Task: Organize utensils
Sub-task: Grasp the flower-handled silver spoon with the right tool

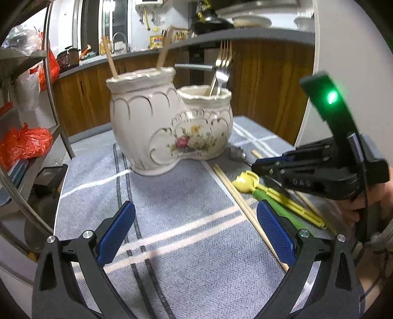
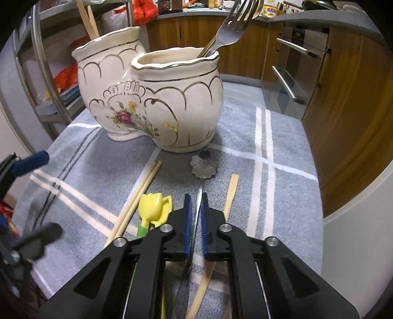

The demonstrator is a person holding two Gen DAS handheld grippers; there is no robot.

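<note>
**A:** What did you have in the right fingers [image 2: 195,211] just then?

**B:** They were pinched on the thin metal handle of a spoon [image 2: 203,164], its flower-shaped bowl lying flat on the striped cloth [image 2: 289,137] just in front of the pot. My left fingers [image 1: 196,228] were spread wide and held nothing, hovering over bare cloth.

**A:** How did you judge the lift?

**B:** The handle was narrow, so I reckoned it could swivel in the pads; I wanted a slow, straight raise before tipping it upright.

**A:** And the neighbours?

**B:** Close. A flat wooden stick [image 2: 231,196] lay just right of the handle, a yellow plastic tulip piece [image 2: 152,208] and a pair of chopsticks [image 2: 137,198] to the left.

**A:** Where would it go?

**B:** I took the lower mouth of the double ceramic pot [image 2: 181,103], beside the forks [image 2: 233,27], as likeliest; the taller mouth held wooden sticks [image 2: 89,22].
</note>
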